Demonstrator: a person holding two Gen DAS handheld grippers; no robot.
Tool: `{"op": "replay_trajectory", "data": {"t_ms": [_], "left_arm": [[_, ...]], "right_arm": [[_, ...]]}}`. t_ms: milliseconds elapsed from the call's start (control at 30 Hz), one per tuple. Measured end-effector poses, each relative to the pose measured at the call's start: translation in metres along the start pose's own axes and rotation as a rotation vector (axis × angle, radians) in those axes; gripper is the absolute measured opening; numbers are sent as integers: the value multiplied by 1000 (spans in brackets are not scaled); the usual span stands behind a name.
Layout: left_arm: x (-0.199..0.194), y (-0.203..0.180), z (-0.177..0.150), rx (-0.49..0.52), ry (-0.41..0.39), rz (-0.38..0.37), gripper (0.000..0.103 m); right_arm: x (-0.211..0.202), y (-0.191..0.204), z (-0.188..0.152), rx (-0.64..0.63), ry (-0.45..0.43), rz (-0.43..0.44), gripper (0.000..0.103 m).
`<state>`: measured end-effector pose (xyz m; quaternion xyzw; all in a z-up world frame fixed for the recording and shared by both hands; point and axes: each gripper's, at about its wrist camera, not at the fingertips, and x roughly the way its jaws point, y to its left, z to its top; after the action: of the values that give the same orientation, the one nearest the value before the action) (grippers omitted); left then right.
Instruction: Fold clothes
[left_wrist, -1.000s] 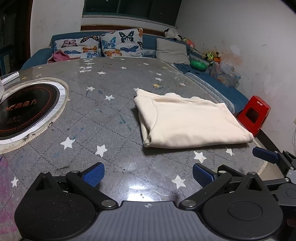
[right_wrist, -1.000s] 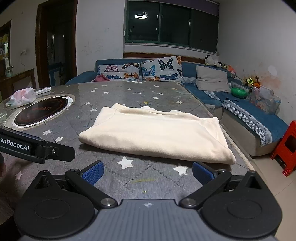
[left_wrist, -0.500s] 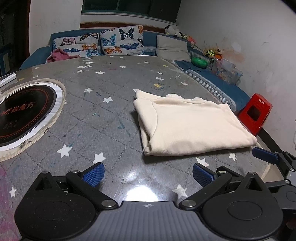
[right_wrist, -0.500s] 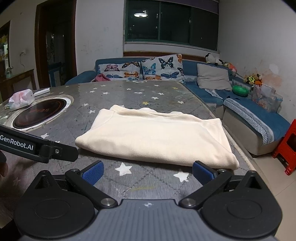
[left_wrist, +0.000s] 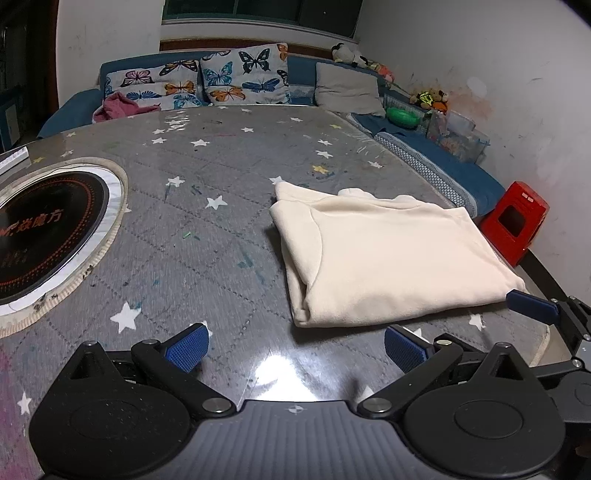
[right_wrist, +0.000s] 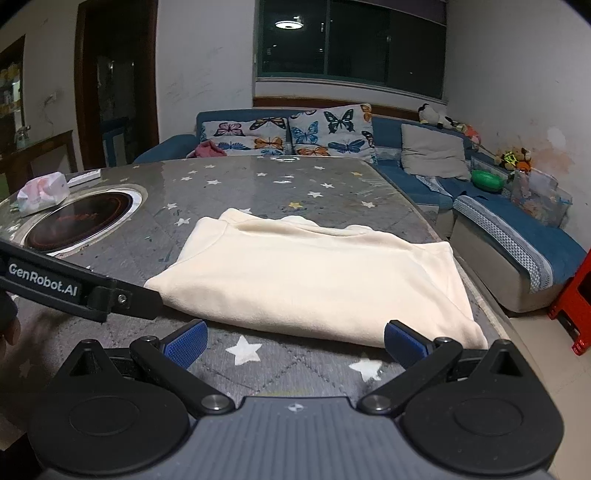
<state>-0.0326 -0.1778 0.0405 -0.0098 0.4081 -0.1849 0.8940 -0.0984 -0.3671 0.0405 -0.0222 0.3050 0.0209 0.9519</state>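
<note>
Cream garment (left_wrist: 391, 254) lies folded in a flat rectangle on the worktop (left_wrist: 221, 229), near its right edge. Left tongs (left_wrist: 295, 345) and right tongs (right_wrist: 293, 341) both spread wide, holding nothing, just short of the cloth. Risk: the near corner sits close to the worktop edge, so a careless nudge could drag it off or undo the layers.

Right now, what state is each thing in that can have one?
Cream garment: folded, flat on the table, ungripped.
Left gripper: fingers open, empty, short of the garment.
Right gripper: fingers open, empty, at the garment's near edge.
Induction cooktop: bare, nothing on it.
</note>
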Motion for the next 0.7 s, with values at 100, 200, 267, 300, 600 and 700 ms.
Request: {"op": "replay_trajectory", "data": {"t_ms": [100, 200, 267, 300, 600, 700], "left_arm": [[3, 0, 3, 0, 3, 3, 103], [5, 0, 6, 3, 5, 6, 103], [7, -1, 7, 4, 7, 8, 103], [7, -1, 8, 4, 9, 9, 103], [15, -6, 17, 17, 18, 9, 103], [17, -9, 20, 24, 20, 9, 103]], "right_arm": [[2, 0, 2, -13, 2, 8, 103], [4, 1, 4, -29, 5, 20, 103], [6, 1, 5, -48, 10, 31, 103], [6, 2, 5, -56, 12, 34, 103], [13, 2, 9, -87, 17, 73, 103], [16, 0, 10, -81, 19, 74, 103]]}}
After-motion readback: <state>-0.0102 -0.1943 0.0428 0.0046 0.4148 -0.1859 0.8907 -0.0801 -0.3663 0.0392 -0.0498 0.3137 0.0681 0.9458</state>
